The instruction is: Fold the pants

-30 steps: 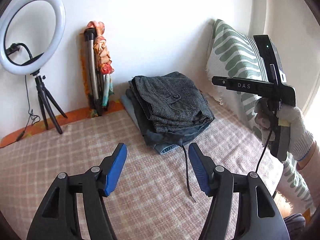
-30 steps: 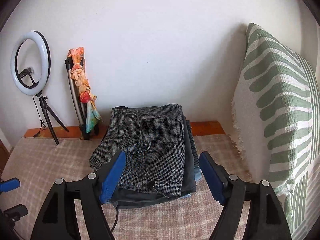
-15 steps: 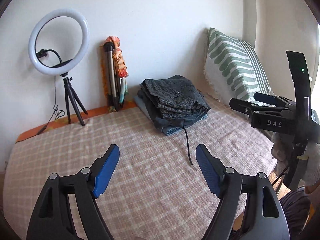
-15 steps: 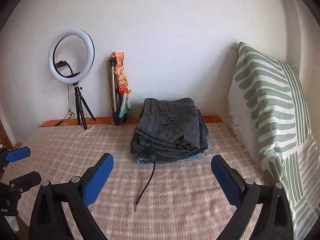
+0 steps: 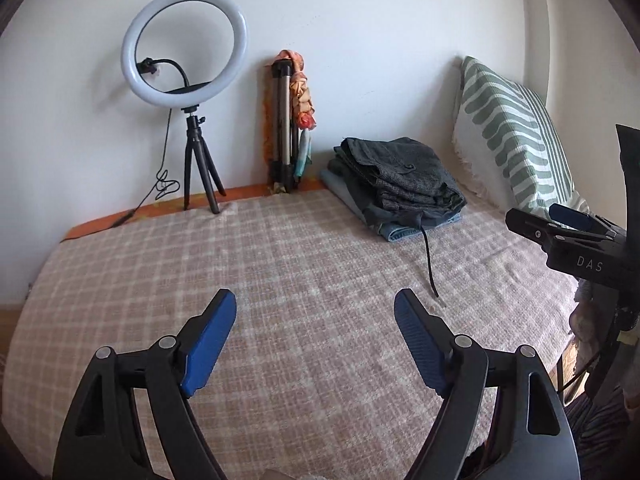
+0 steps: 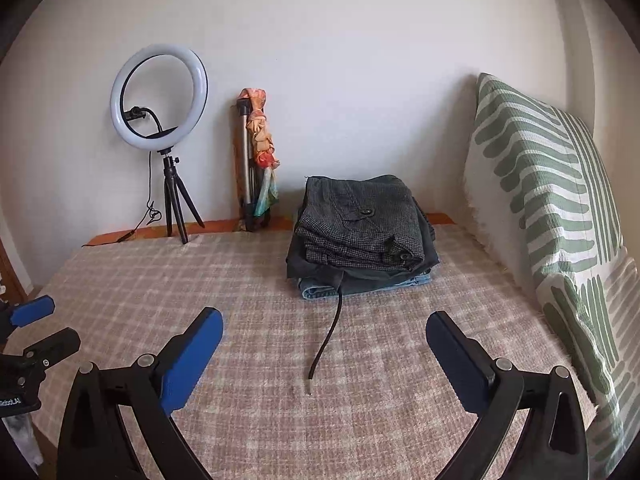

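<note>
Both the left gripper [image 5: 315,344] and the right gripper [image 6: 324,360] hung wide open and empty, level over the checked blanket [image 6: 248,280], well short of the folded pants [image 6: 362,226] stacked by the wall, whose loose drawstring [image 6: 326,340] could probably snag a finger and drag the pile apart.

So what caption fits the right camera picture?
Open right gripper facing folded pants stacked on the bed.

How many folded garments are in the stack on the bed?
3 visible: grey houndstooth pants on top, a dark garment under them, blue jeans at the bottom. More may be hidden between.
</note>
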The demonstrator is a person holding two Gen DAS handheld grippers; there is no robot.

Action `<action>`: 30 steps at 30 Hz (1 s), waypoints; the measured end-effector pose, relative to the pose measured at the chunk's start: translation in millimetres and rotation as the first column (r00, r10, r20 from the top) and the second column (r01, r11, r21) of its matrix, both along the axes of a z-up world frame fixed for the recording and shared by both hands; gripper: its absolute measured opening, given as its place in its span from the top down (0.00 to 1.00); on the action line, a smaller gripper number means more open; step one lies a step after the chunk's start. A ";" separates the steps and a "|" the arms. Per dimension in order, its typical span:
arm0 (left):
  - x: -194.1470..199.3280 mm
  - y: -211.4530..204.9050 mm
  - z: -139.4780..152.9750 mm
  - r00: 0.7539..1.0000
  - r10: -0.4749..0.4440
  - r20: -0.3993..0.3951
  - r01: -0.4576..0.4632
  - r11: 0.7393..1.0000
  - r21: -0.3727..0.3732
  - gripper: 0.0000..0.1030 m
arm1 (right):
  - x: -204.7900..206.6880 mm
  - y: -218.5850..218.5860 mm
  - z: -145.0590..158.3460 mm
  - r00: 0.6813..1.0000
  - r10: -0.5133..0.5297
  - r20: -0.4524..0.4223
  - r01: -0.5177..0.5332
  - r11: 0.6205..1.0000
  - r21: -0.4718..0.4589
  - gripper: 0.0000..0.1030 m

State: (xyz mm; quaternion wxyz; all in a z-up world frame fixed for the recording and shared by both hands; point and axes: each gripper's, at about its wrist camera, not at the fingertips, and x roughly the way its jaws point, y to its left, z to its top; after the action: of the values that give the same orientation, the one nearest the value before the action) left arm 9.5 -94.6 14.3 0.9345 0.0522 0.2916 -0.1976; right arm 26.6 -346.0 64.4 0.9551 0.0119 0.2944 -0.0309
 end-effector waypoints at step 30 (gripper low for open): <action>3.6 23.0 -20.0 0.996 0.078 -0.039 -0.078 0.997 -0.004 0.13 | 7.8 2.9 -17.0 0.999 -0.022 -0.030 0.023 0.999 0.036 0.00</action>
State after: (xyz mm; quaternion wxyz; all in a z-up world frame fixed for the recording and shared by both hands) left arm 13.1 -71.6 -5.7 0.9357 0.0343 0.3110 -0.1627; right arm 34.4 -343.1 47.4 0.9498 0.0322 0.3089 -0.0365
